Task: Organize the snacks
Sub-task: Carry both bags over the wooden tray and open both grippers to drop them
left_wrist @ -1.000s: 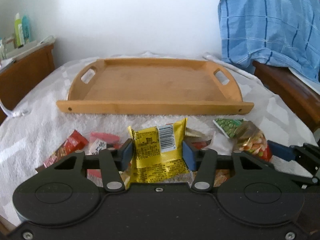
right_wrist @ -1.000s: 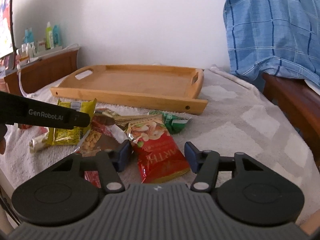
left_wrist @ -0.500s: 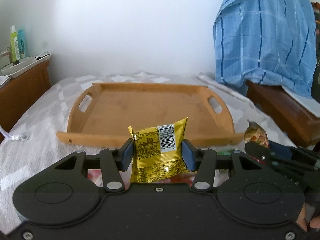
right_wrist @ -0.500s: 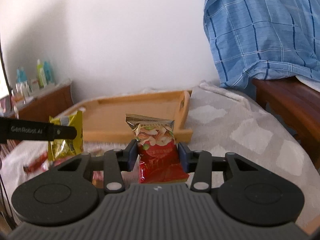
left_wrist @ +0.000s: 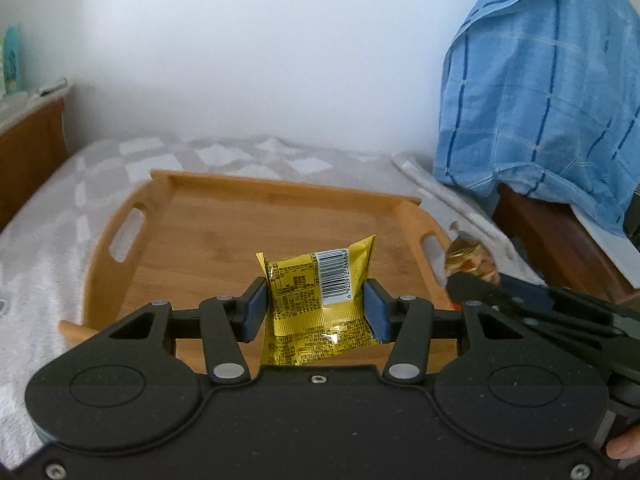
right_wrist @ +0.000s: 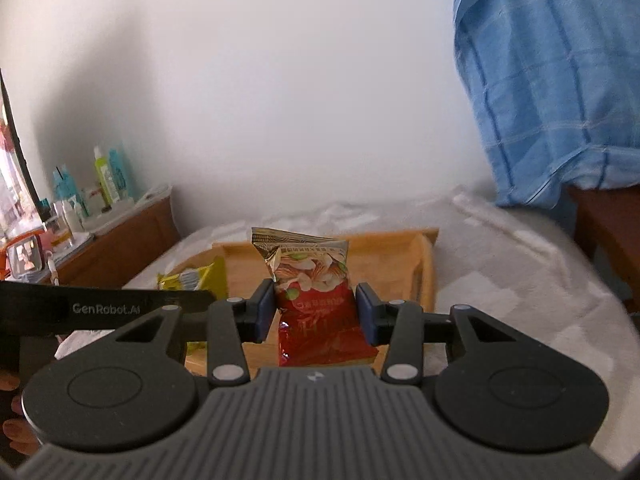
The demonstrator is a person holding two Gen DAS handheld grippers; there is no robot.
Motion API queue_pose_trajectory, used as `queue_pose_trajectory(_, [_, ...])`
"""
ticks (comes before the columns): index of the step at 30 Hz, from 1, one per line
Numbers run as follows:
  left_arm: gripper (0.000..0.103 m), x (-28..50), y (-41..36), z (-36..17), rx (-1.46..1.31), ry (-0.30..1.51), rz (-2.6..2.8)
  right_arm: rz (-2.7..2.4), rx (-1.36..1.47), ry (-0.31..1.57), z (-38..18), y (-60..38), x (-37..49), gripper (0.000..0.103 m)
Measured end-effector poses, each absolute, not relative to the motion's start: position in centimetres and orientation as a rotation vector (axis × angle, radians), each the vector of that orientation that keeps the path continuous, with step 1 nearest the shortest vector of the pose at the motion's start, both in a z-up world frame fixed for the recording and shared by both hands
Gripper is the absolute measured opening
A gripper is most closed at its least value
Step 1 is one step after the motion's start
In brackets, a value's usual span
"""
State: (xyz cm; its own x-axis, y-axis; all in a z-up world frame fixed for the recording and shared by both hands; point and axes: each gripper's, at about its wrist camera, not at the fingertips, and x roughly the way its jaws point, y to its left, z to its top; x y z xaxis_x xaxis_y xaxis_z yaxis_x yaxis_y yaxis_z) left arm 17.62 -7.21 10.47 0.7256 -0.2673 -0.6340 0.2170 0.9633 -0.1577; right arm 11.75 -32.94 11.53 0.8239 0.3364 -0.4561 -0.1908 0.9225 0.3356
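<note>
The left gripper (left_wrist: 316, 312) is closed on a yellow snack packet (left_wrist: 318, 308): both blue pads press against the packet's sides, and the packet stands upright between them with its barcode panel facing the camera. The packet is held in the air above the near part of the wooden tray (left_wrist: 224, 220), which rests on a white patterned cloth (left_wrist: 48, 248) covering the table. The tray floor visible in this view carries nothing.

The right gripper (right_wrist: 316, 312) is closed on a red nut packet (right_wrist: 316, 292) — its pads clamp the lower red section while the crimped foil top rises above the fingertips. This packet is also held clear of the surface, in front of the tray's right end. In the left wrist view the same packet's top shows just beside the tray's right handle slot, behind the black body of the right gripper.

In the right wrist view the yellow packet appears to the left of the red one, partly hidden by the left gripper's black arm.

Background items — a blue checked cloth (left_wrist: 552, 88) draped over dark wooden furniture on the right, and bottles (right_wrist: 104, 184) on a wooden sideboard on the left.
</note>
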Motion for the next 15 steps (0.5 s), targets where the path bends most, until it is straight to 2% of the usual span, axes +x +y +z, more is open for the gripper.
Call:
queue_pose_trajectory(6, [0.049,21.2,-8.1,8.4,-0.067,0.801,-0.248,0.317,0.336,0.636,9.7,-33.6,15.9,0.047])
queue_pose_trajectory(15, [0.049,22.6,-9.5,6.4,-0.024,0.834,-0.246,0.326,0.397,0.724,7.9,-34.0,17.6,0.048])
